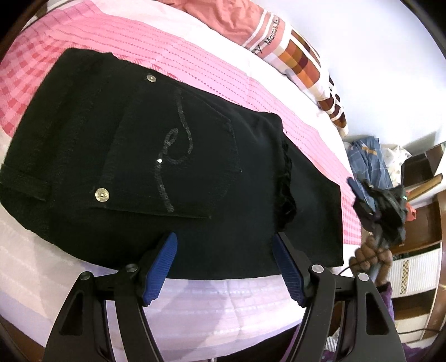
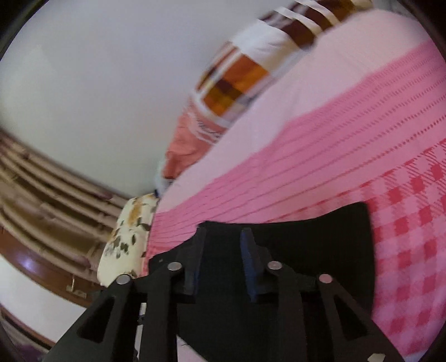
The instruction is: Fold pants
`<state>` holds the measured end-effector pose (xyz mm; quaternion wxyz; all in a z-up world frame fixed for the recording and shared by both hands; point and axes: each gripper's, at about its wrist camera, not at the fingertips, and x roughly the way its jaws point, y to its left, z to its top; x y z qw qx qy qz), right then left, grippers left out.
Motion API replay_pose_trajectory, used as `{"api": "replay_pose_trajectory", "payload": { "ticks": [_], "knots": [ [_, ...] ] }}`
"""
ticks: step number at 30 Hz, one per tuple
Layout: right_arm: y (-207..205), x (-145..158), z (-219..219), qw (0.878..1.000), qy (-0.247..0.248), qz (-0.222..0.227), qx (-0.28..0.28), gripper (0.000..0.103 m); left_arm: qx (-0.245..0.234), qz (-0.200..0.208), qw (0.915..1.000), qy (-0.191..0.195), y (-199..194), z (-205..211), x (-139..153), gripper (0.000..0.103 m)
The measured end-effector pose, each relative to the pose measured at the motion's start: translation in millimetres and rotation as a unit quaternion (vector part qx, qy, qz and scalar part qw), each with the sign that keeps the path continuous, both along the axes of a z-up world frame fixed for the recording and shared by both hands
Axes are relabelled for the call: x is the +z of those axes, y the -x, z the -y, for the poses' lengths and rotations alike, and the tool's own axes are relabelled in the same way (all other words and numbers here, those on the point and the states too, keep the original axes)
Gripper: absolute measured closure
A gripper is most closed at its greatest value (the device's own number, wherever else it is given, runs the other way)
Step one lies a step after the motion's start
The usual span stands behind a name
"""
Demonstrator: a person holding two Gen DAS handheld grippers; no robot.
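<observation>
Black pants (image 1: 172,156) lie folded on the pink bedspread (image 1: 223,83), back pocket with a sequin swirl facing up. My left gripper (image 1: 224,242) is open and empty, its blue pads just above the near edge of the pants. My right gripper (image 2: 223,236) hovers over the black pants (image 2: 306,245) in the blurred right wrist view; its pads stand a narrow gap apart with nothing between them. The right gripper (image 1: 376,206) also shows in the left wrist view, held in a hand past the right end of the pants.
A patchwork pillow (image 1: 303,55) and an orange cloth (image 1: 228,16) lie at the head of the bed. A heap of clothes (image 1: 370,158) and wooden furniture (image 1: 423,172) stand at the right. A floral cushion (image 2: 125,236) sits by the bed edge.
</observation>
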<state>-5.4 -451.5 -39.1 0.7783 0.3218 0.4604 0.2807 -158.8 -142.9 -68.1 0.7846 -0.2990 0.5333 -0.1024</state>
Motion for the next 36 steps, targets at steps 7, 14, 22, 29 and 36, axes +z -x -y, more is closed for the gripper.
{"api": "replay_pose_trajectory", "payload": {
  "ticks": [7,14,22,29,36],
  "knots": [
    [23,-50,-71,0.993,0.058,-0.062,0.084,0.066,-0.001,0.022,0.9997,-0.006,6,-13,9,0.032],
    [35,-34,-84,0.997,0.037,-0.023,0.062,0.06,0.004,0.06,0.9907,-0.122,15,-37,35,0.032],
    [39,-43,-105,0.994,0.089,-0.035,0.045,0.057,0.018,0.065,0.9773,-0.201,12,-63,33,0.032],
    [45,-44,-130,0.989,0.13,-0.018,0.068,0.055,0.002,0.066,0.9554,-0.288,6,-68,30,0.032],
    [47,-50,-130,0.99,0.129,-0.025,0.06,0.054,-0.003,0.065,0.9446,-0.322,2,-75,25,0.027]
  ]
}}
